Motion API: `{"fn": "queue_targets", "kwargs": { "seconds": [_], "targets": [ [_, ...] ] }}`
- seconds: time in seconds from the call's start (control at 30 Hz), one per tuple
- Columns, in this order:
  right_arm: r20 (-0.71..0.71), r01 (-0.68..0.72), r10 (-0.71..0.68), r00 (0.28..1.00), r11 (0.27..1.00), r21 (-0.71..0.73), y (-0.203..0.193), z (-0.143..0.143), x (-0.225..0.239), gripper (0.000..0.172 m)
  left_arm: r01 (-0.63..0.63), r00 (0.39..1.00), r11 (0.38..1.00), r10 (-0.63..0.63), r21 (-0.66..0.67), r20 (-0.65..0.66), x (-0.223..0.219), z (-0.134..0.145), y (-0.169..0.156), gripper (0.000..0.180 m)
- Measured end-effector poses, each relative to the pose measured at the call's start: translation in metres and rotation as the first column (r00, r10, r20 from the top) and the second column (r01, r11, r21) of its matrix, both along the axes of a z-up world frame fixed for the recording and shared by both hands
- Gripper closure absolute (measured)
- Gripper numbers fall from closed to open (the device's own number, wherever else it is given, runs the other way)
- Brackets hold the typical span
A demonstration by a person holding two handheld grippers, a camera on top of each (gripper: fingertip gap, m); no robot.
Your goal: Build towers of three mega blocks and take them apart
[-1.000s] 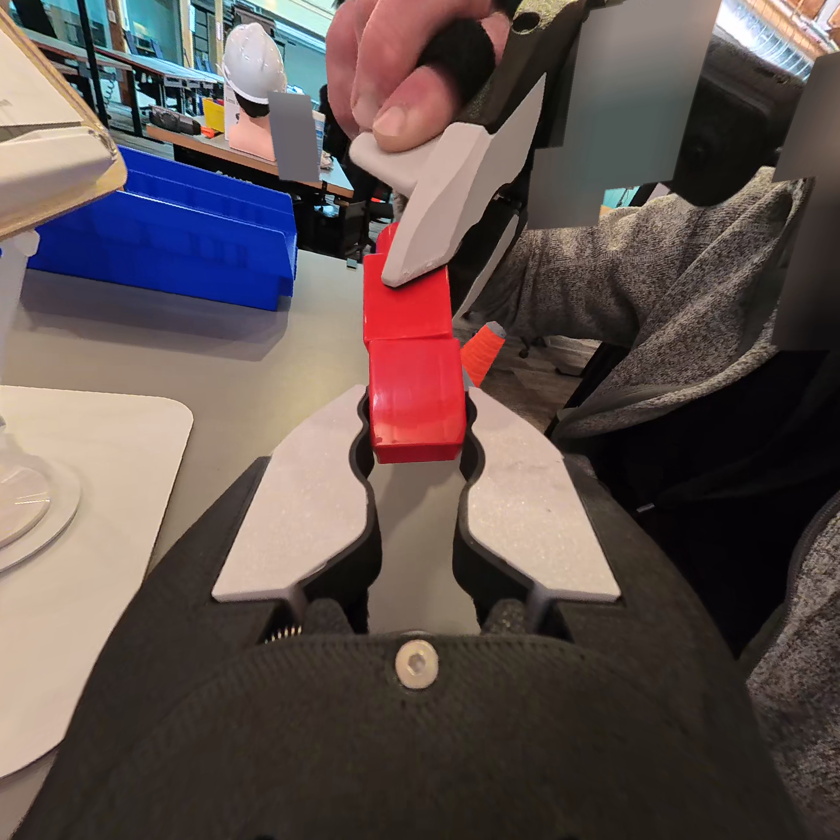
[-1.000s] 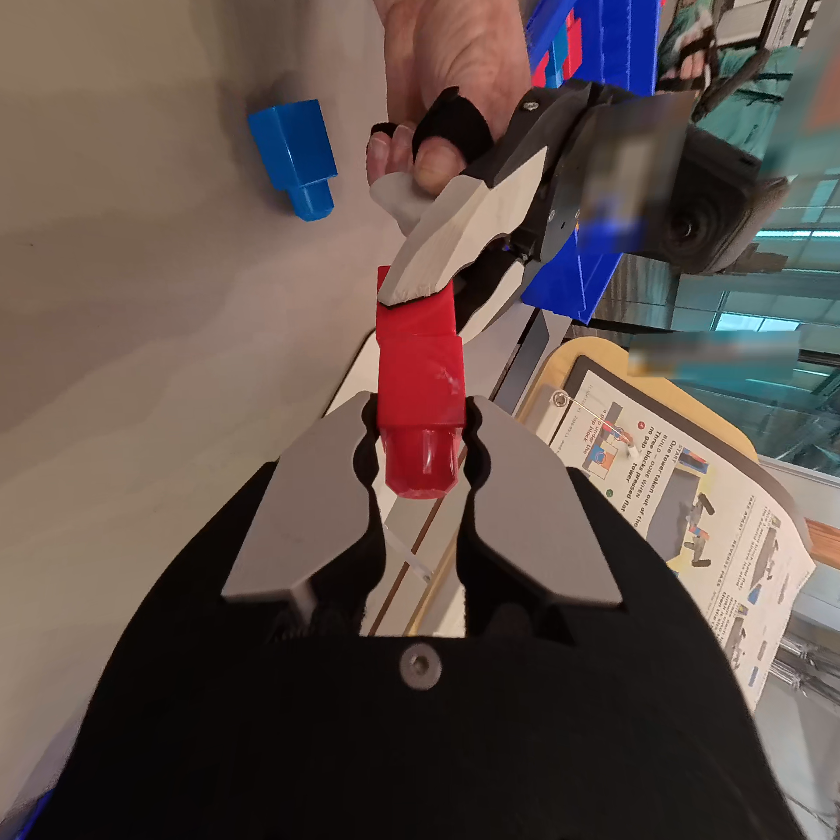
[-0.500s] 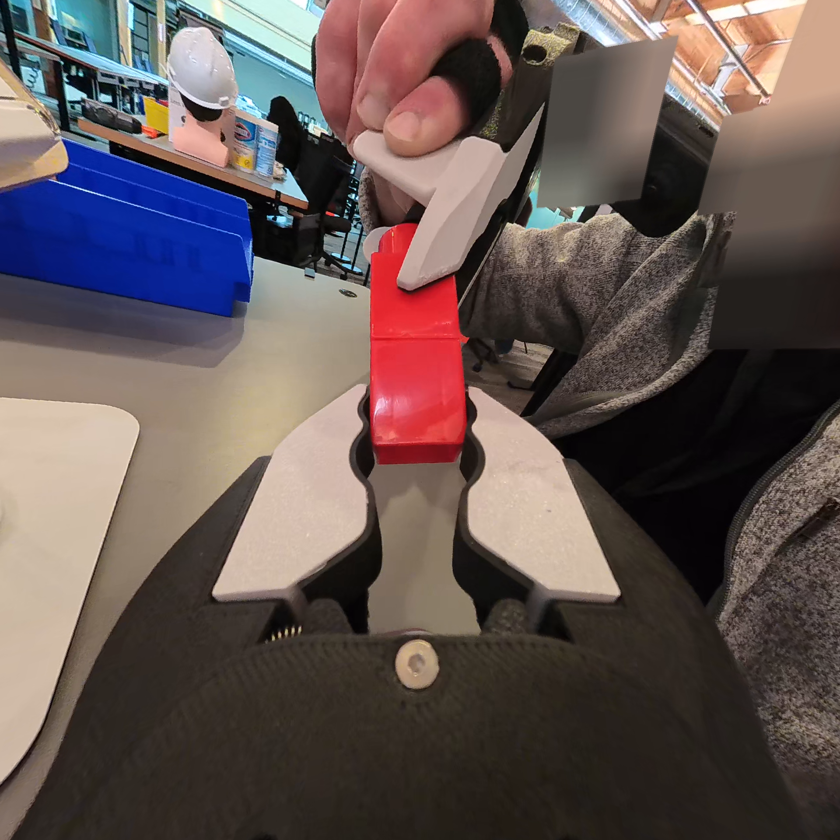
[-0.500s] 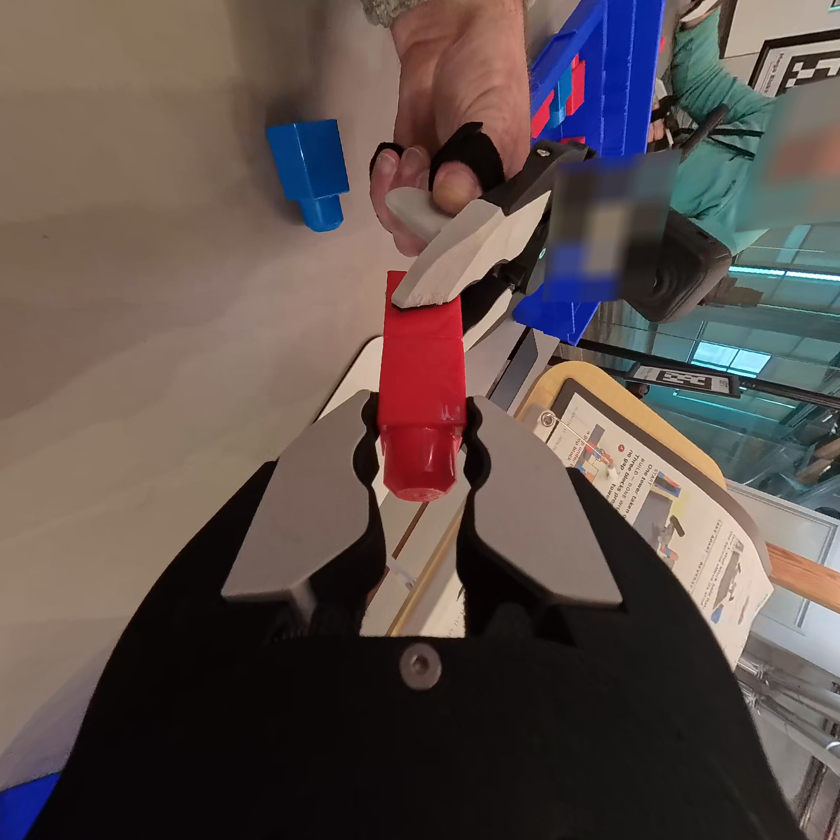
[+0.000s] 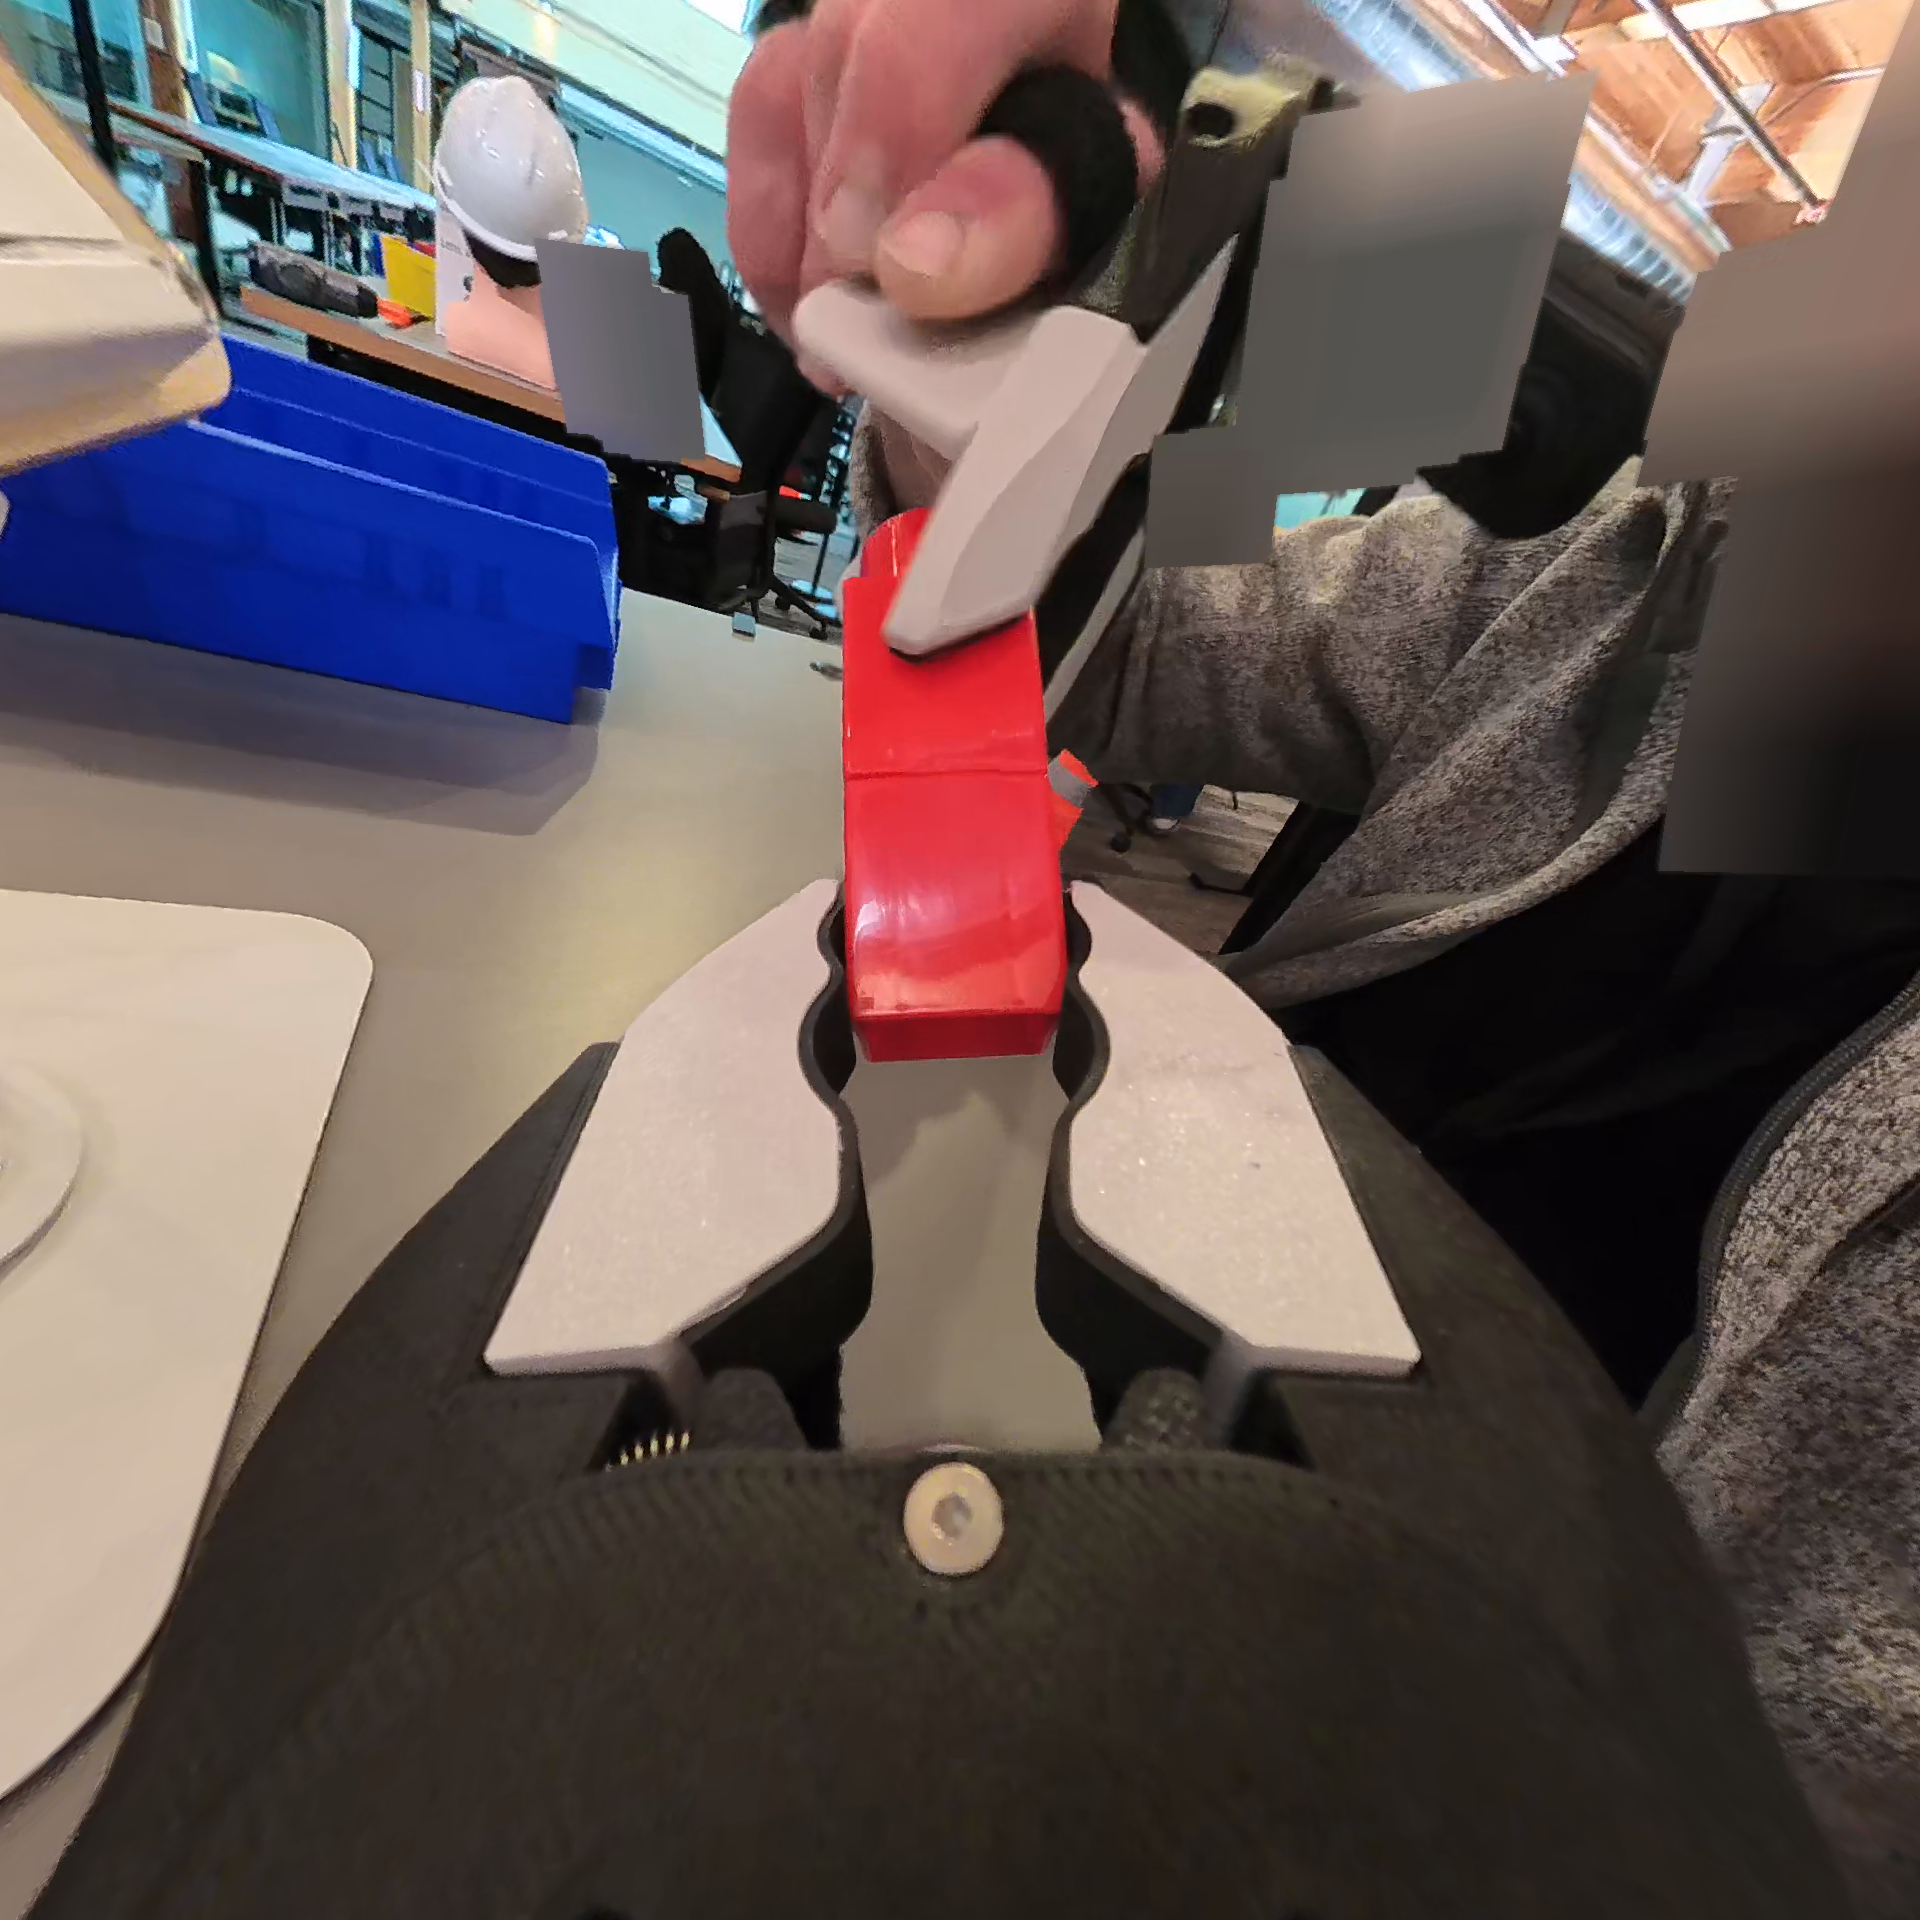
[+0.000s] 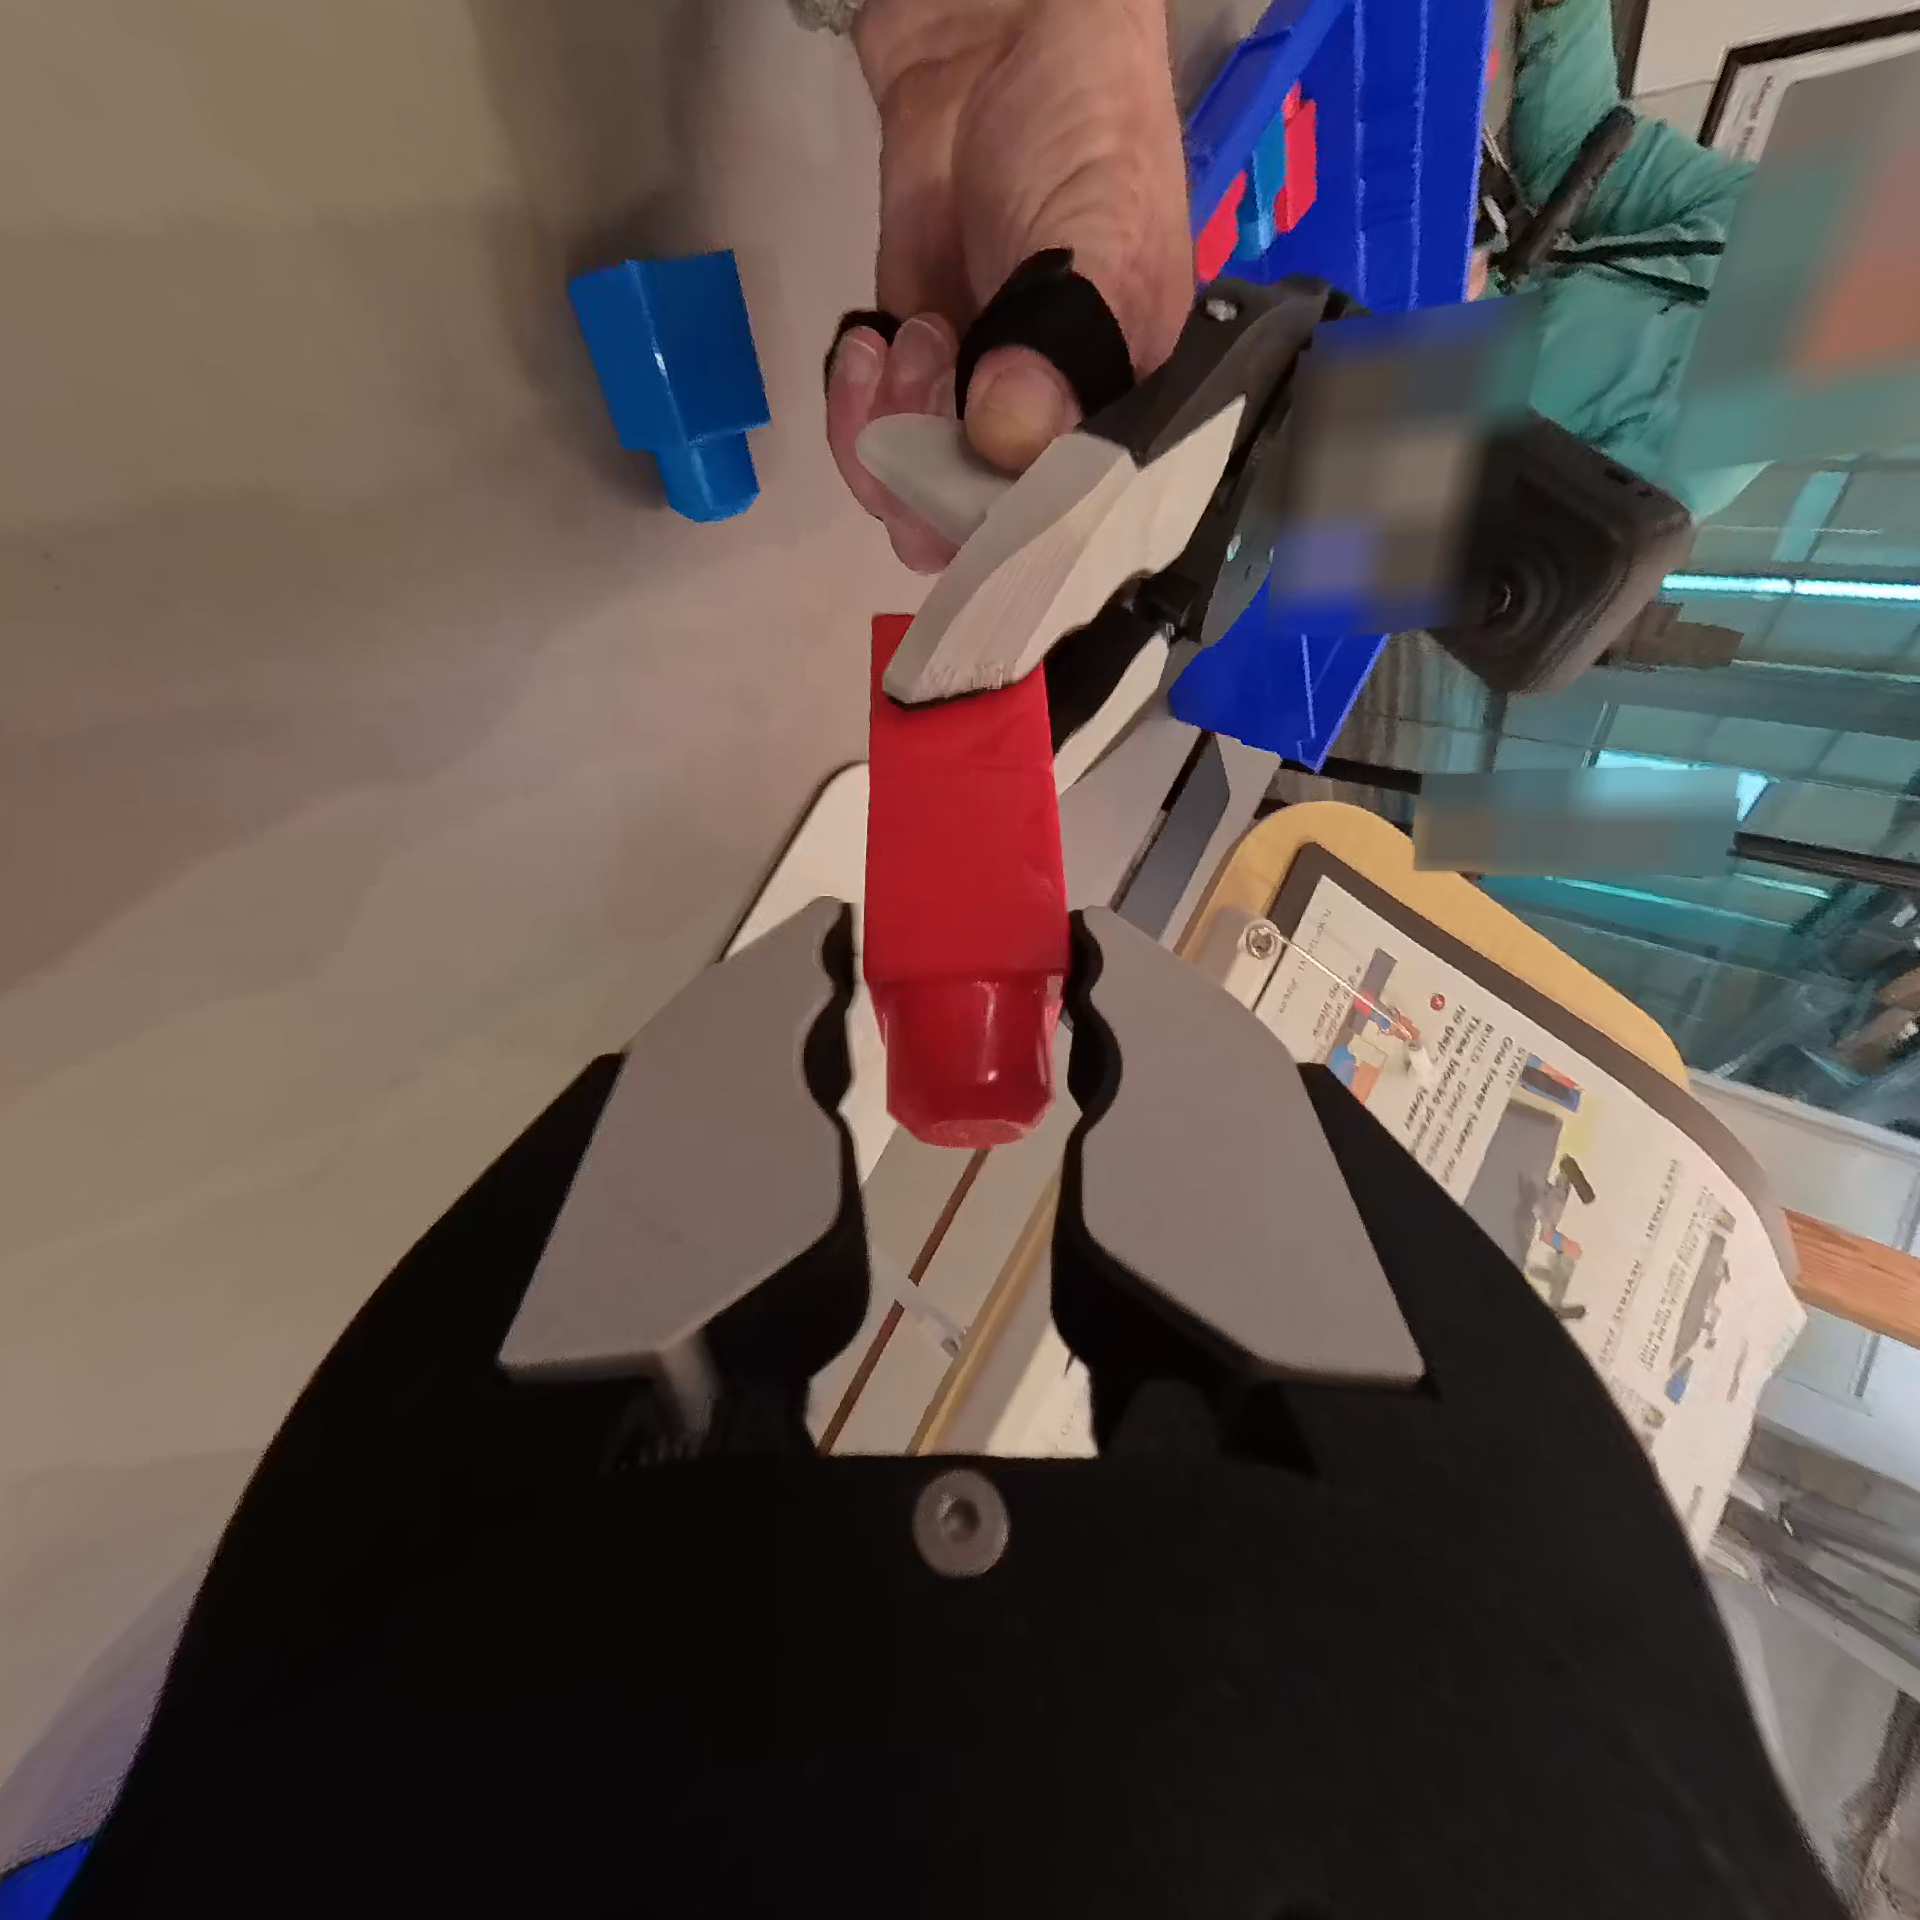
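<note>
Gripping one end each, two hand-held grippers hold a pair of joined red mega blocks in the air above a grey table.

Nearest in the left wrist view, the left gripper is clenched on the near red block, its grey fingers pressed against both sides. Just beyond that block, joined to it at a visible seam, sits the far red block. At its far end the right gripper clamps it, one grey finger lying across its top, held by a hand with a grey knit sleeve behind.

From the right wrist view the same pair appears reversed: the right gripper squeezes its red block just above the round stud, which points toward the camera.

Left of the joined blocks in this view, well apart, a blue mega block lies on its side on the table. Right of the joined blocks stands a wooden clipboard with an instruction sheet. Beyond them, farthest off, is a blue storage bin with more blocks inside.
</note>
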State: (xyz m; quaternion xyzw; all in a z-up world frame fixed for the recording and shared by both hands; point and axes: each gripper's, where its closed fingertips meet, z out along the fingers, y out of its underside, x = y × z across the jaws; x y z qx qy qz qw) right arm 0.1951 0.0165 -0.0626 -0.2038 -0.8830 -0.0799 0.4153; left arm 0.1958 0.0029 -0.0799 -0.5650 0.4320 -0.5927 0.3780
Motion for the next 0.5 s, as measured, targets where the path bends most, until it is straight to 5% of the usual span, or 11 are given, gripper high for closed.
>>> {"fn": "queue_targets", "kwargs": {
  "seconds": [0.13, 0.3, 0.5],
  "targets": [
    [-0.044, 0.06, -0.06, 0.997, 0.998, -0.008, 0.011, 0.007, -0.001, 0.116, -0.034, 0.999, 0.999, 0.033, 0.024, 0.03, -0.012, 0.007, 0.004, 0.145],
    [-0.17, 0.116, -0.135, 0.976, 0.986, -0.119, 0.022, 0.032, 0.008, 0.119, -0.095, 0.994, 0.995, 0.093, 0.017, 0.064, -0.031, 0.012, 0.016, 0.145],
    [-0.093, 0.097, -0.159, 0.983, 0.876, -0.472, -0.002, 0.001, 0.018, 0.122, -0.178, 0.981, 0.982, 0.172, 0.062, 0.086, -0.054, 0.027, 0.022, 0.145]
  ]
}}
